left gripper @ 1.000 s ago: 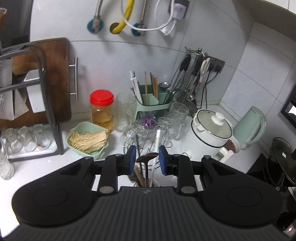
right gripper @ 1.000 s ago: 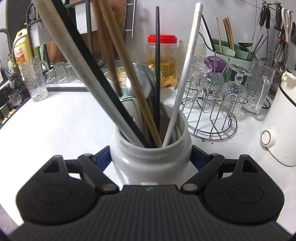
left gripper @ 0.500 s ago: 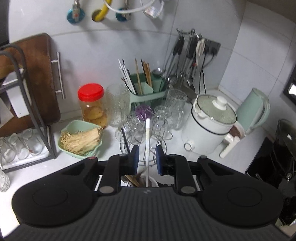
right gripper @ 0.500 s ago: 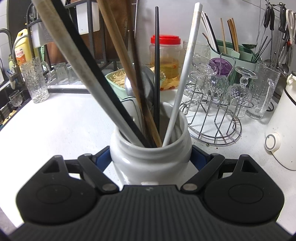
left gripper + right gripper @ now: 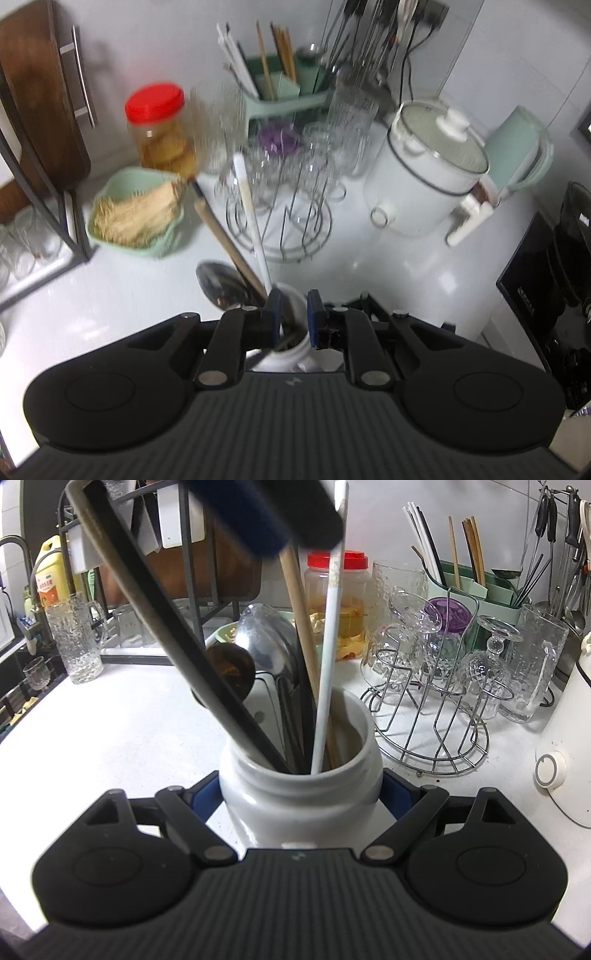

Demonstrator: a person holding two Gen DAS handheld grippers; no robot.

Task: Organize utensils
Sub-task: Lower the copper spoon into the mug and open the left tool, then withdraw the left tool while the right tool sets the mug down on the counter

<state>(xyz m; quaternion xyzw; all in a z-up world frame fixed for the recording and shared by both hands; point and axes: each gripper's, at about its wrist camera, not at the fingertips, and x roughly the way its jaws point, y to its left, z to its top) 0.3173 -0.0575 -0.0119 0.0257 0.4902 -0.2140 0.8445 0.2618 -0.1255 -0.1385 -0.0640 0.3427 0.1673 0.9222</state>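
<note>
Your left gripper (image 5: 293, 314) sat at the lower centre of the left wrist view, directly over the mouth of the white jar (image 5: 291, 354). Its jaws were closing, a narrow gap left between the blue pads. Whether a handle lay in that gap could not be told; the view was blurred and the pads hid the mouth. The utensils rose from the jar toward the upper left of that frame: the steel ladle (image 5: 221, 284) leftmost, then the wooden stick (image 5: 229, 243), then the white chopstick (image 5: 251, 218). Their long axes ran steeply up and away from your pads, so all three shafts passed left of the gap, not through it.

In the right wrist view, your right gripper (image 5: 301, 794) stood at lower centre, pads pressed on both sides of the jar's body, holding it on the white counter (image 5: 110, 731). From left to right, the black-edged handle (image 5: 166, 635) leaned to the upper left, the ladle stood behind, the wooden stick and white chopstick stood nearly upright. The left gripper's finger showed as a dark blur at top centre, just beside the wooden stick.

I judge the left hand nearer the handles; the coming pick depends on bringing one shaft between those pads. The green caddy (image 5: 491, 587), upper right, looks the likely destination.
</note>
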